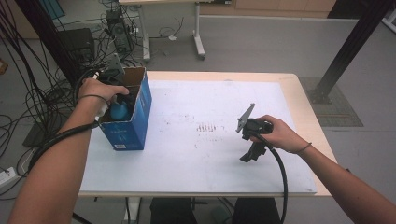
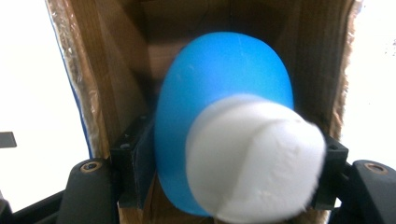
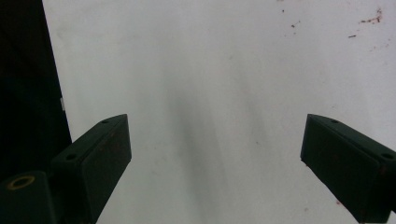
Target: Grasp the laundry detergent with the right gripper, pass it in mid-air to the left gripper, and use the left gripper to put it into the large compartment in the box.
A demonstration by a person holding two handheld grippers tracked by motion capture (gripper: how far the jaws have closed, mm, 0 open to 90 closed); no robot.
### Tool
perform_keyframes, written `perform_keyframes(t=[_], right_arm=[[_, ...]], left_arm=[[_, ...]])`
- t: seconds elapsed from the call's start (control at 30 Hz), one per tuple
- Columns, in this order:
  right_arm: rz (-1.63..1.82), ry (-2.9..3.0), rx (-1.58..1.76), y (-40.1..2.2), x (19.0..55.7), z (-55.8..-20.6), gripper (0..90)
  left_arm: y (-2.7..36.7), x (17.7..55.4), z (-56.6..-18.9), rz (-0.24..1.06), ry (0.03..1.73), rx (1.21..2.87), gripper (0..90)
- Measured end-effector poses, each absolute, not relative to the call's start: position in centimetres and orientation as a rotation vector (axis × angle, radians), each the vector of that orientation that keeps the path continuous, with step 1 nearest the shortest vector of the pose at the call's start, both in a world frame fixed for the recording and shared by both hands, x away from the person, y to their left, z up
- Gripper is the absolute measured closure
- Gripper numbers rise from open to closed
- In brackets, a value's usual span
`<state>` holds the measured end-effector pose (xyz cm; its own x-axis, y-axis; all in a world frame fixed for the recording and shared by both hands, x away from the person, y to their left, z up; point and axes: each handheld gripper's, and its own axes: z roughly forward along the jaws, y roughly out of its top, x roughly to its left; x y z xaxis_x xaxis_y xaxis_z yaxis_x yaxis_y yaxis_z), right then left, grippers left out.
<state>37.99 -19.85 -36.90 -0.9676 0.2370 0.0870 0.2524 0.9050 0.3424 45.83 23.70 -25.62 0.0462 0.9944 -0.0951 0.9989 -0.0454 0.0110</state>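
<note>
Carefully Easing the Blue Object at the Mouth of the Box

Presently the left gripper (image 1: pixel 117 100) sits at the open top of the blue cardboard box (image 1: pixel 135 122), its jaws pinching a rounded blue object with a white end (image 2: pixel 224 140); in the left gripper view the black pads (image 2: pixel 135 163) press on either flank of the blue body, with the brown inner walls of the box close on both sides; whether the object is going in or coming out cannot be told. To do this step well, I judge, the grip should stay firm on the widest part of the body, since the rounded shape could slip; travel should run straight along the box's length so nothing catches a flap; the box itself is unbraced and may shift. The left forearm reaches over the box's near edge, wrist bent down into the opening. The right gripper (image 1: pixel 250 140) waits well to the right of the box, above the white table (image 1: pixel 196 163); its jaws stand spread, holding nothing.
</note>
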Motion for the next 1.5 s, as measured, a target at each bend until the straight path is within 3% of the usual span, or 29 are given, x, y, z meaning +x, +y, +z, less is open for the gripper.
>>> perform_keyframes(t=[0.53, 0.83, 1.5], right_arm=[[-0.541, -3.044, -0.376, -19.8, 37.8, -36.3, 8.1], [-0.538, -3.056, -0.368, -19.8, 37.9, -36.1, 8.1], [-0.525, -3.061, -0.407, -20.0, 38.1, -35.2, 8.0]], left_arm=[[23.5, 45.0, -21.8, -0.028, 2.102, 2.201, 26.2], [22.5, 44.3, -20.2, -0.035, 2.114, 2.198, 8.4], [16.4, 41.3, -16.3, -0.024, 1.861, 2.367, 6.8]])
